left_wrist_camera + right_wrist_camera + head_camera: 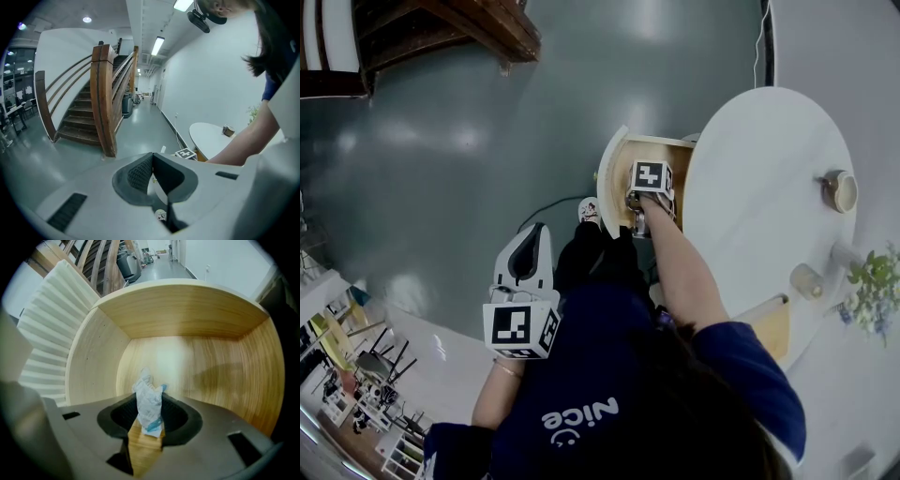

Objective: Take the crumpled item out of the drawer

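The left tool (525, 246) is grey and smooth, with a cube of black and white squares on its back. It hangs over the shiny grey-green floor (450, 122), well apart from the drawer. In the left gripper view its two dark bumpy tips (152, 161) are pressed together at the front, and nothing is between them. Behind them are brown wooden stairs (101, 98) with curved rails.

Next comes the drawer (617, 164). It is pulled out from under the round white counter (769, 187). It is made of pale wood with thin lines in it, and its walls (187, 310) bend round like a bowl. Its front is white with ridges.

The right tool (645, 208) points straight down into the drawer, with an arm behind it. In the right gripper view its tips (149, 411) are partly closed and pinch the crumpled item (149, 401) from both sides. The item is a wrinkled white scrap with bits of blue, squeezed thin and standing up between the dark pads. It is inside the drawer, above the wooden bottom; I cannot tell if it touches the bottom.

On the far right of the counter sit a small round cup (839, 190) and a leafy green plant (874, 281).
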`<control>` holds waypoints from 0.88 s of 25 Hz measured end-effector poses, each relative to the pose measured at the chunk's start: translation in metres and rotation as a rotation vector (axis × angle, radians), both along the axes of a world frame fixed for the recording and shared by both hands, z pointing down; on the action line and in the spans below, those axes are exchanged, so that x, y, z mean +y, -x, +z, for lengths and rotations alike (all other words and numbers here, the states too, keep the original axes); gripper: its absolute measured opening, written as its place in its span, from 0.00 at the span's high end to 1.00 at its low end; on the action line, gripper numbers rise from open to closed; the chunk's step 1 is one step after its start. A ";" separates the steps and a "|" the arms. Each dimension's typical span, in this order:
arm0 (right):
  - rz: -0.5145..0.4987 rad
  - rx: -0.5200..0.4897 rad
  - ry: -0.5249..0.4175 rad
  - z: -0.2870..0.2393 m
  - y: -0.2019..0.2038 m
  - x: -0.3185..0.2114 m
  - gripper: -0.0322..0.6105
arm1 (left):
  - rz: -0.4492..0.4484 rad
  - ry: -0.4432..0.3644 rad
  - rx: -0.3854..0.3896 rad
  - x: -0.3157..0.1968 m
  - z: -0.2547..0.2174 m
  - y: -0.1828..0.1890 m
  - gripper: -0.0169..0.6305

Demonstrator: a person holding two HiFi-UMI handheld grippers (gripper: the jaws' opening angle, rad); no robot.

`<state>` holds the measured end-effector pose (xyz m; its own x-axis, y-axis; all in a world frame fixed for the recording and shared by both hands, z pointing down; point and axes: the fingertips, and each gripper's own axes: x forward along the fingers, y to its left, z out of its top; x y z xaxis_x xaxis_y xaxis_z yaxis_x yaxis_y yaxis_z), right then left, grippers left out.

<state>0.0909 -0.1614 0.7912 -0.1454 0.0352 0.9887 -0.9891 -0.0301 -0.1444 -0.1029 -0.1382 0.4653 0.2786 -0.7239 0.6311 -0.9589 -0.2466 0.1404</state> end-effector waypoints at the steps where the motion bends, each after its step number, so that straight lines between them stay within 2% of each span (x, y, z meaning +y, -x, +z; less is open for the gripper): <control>1: -0.006 0.002 -0.004 -0.001 -0.001 0.000 0.72 | 0.003 -0.002 0.002 0.001 0.000 -0.001 0.97; 6: 0.006 -0.011 -0.036 -0.014 0.002 0.002 0.72 | 0.014 -0.016 0.022 0.005 -0.002 -0.003 0.97; 12: -0.052 -0.022 -0.153 -0.040 0.014 -0.006 0.72 | 0.015 -0.027 0.056 0.006 -0.004 -0.004 0.97; 18: -0.067 -0.051 -0.219 -0.063 0.023 -0.007 0.72 | 0.012 -0.059 0.083 0.006 -0.012 -0.005 0.97; 22: -0.042 -0.037 -0.254 -0.087 0.019 -0.005 0.72 | 0.022 -0.070 0.083 0.008 -0.014 -0.005 0.97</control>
<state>0.0721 -0.1661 0.7044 -0.1850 -0.2066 0.9608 -0.9826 0.0523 -0.1780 -0.0975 -0.1300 0.4509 0.3444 -0.7587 0.5530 -0.9388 -0.2796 0.2010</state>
